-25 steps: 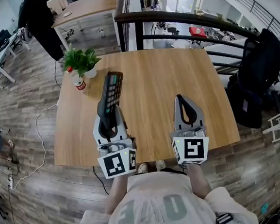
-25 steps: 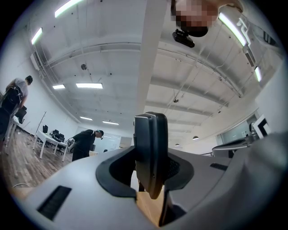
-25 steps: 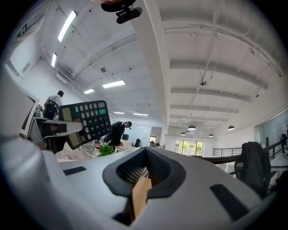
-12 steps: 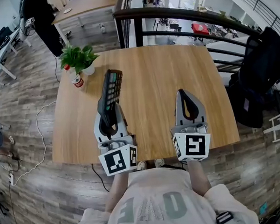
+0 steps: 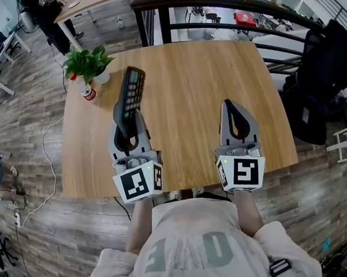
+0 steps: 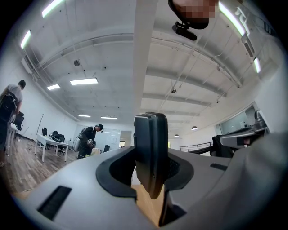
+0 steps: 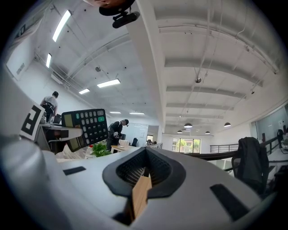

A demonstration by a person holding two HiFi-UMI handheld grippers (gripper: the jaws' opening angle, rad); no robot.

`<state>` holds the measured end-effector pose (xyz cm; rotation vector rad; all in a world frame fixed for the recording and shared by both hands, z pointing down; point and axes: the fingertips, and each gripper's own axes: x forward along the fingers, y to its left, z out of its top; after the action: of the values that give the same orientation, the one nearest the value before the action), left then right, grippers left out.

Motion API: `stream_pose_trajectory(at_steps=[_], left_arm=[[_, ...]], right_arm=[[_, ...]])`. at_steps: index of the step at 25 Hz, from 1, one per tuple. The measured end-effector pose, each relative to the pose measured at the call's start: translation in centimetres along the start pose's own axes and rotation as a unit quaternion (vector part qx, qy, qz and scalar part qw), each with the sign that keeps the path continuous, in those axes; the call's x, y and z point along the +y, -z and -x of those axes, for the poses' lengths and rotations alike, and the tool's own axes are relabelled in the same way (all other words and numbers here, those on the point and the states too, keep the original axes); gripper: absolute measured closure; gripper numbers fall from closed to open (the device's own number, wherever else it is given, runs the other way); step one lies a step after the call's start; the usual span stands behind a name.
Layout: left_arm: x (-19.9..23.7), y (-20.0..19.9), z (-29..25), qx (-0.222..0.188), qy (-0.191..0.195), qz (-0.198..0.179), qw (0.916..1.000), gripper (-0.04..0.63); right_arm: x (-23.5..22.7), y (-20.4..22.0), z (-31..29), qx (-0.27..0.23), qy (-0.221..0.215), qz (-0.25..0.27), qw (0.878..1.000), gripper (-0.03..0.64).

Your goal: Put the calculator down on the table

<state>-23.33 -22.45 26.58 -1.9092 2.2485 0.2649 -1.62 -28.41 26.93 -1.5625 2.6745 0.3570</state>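
Note:
A black calculator (image 5: pixel 131 91) with grey and green keys sticks forward and up from my left gripper (image 5: pixel 126 125), which is shut on its near end above the left half of the wooden table (image 5: pixel 186 73). In the left gripper view the calculator (image 6: pixel 150 150) stands edge-on between the jaws of that gripper (image 6: pixel 150 182). My right gripper (image 5: pixel 231 108) hovers over the table's near right part, shut with nothing in it. Its own view shows the right gripper's (image 7: pixel 145 170) tips together, and the calculator's (image 7: pixel 85 128) key face off to the left.
A potted plant (image 5: pixel 85 63) and a small red-capped bottle (image 5: pixel 88 93) stand at the table's far left corner. A black railing (image 5: pixel 210 4) runs behind the table. A black chair with a jacket (image 5: pixel 325 73) is at the right. A person (image 6: pixel 90 141) stands in the distance.
Both grippers have moved a little forward over the table. The calculator stays gripped in the left one. Neither gripper's jaws have changed.

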Motion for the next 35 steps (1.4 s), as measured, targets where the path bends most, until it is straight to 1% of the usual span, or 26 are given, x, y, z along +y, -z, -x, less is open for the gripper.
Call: stream_pose_trajectory(at_steps=[2,4,6,8,9,10,11,13,14,15,16,17,20,22,24,27,29,30,33,34,35], left_arm=[[-0.2,0.4,-1.6,0.019,0.027,-0.012,0.9994,0.474],[-0.4,1.0,-3.1,0.045,0.066,-0.030,0.9964,0.474],[-0.8,1.6,-4.6,0.073,0.111,-0.053,0.9897,0.475],[-1.5,2.1,-6.2,0.101,0.165,-0.081,0.9779,0.474],[-2.0,2.4,-6.9,0.117,0.195,-0.094,0.9694,0.474],[-2.5,2.8,-7.4,0.135,0.226,-0.107,0.9588,0.474],[-3.1,3.3,-7.7,0.154,0.257,-0.121,0.9462,0.474],[-4.4,4.6,-8.3,0.193,0.318,-0.150,0.9159,0.474],[-5.1,5.4,-8.4,0.212,0.348,-0.166,0.8980,0.474],[-5.8,6.2,-8.5,0.232,0.377,-0.184,0.8777,0.474],[-6.4,7.2,-8.5,0.252,0.406,-0.203,0.8545,0.474],[-7.0,8.3,-8.3,0.274,0.433,-0.224,0.8290,0.474],[-8.4,12.1,-7.6,0.332,0.501,-0.280,0.7485,0.475],[-9.0,14.6,-6.9,0.369,0.538,-0.307,0.6931,0.475],[-9.6,16.9,-6.0,0.403,0.571,-0.327,0.6357,0.475],[-11.0,20.3,-4.2,0.442,0.621,-0.345,0.5479,0.474],[-11.9,22.1,-2.8,0.470,0.645,-0.351,0.4896,0.474],[-12.4,23.0,-2.1,0.481,0.655,-0.353,0.4633,0.474],[-13.8,25.5,-0.2,0.508,0.684,-0.349,0.3902,0.475],[-14.1,26.1,0.5,0.518,0.693,-0.344,0.3645,0.474],[-14.3,26.7,1.2,0.529,0.701,-0.340,0.3371,0.475]], right_arm=[[-0.6,0.7,0.0,0.009,0.005,-0.004,1.000,0.598],[-0.9,1.6,-0.1,0.021,0.006,-0.008,1.000,0.598],[-1.3,2.5,0.0,0.034,0.007,-0.009,0.999,0.598],[-1.9,3.2,-0.1,0.045,0.010,-0.006,0.999,0.598],[-2.1,3.6,-0.1,0.051,0.011,-0.006,0.999,0.598],[-2.4,4.0,0.1,0.058,0.013,-0.006,0.998,0.598],[-2.6,4.4,0.3,0.066,0.014,-0.006,0.998,0.598],[-3.0,5.5,0.6,0.081,0.016,-0.008,0.997,0.598],[-3.3,6.0,0.7,0.087,0.017,-0.009,0.996,0.598],[-3.5,6.6,0.8,0.094,0.017,-0.009,0.995,0.598],[-3.7,7.2,1.0,0.101,0.017,-0.009,0.995,0.598],[-3.8,7.7,1.2,0.110,0.016,-0.009,0.994,0.597],[-4.0,9.5,2.2,0.137,0.013,-0.009,0.990,0.598],[-4.0,10.5,2.9,0.156,0.010,-0.010,0.988,0.598],[-4.1,11.4,3.5,0.171,0.008,-0.012,0.985,0.597],[-4.6,12.9,4.7,0.193,0.008,-0.021,0.981,0.597],[-4.7,13.8,5.6,0.207,0.011,-0.032,0.978,0.597],[-4.8,14.3,6.0,0.212,0.013,-0.039,0.976,0.598],[-5.1,15.6,7.2,0.232,0.014,-0.053,0.971,0.597],[-5.2,16.0,7.5,0.238,0.017,-0.060,0.969,0.597],[-5.2,16.3,7.8,0.242,0.019,-0.069,0.968,0.598]])
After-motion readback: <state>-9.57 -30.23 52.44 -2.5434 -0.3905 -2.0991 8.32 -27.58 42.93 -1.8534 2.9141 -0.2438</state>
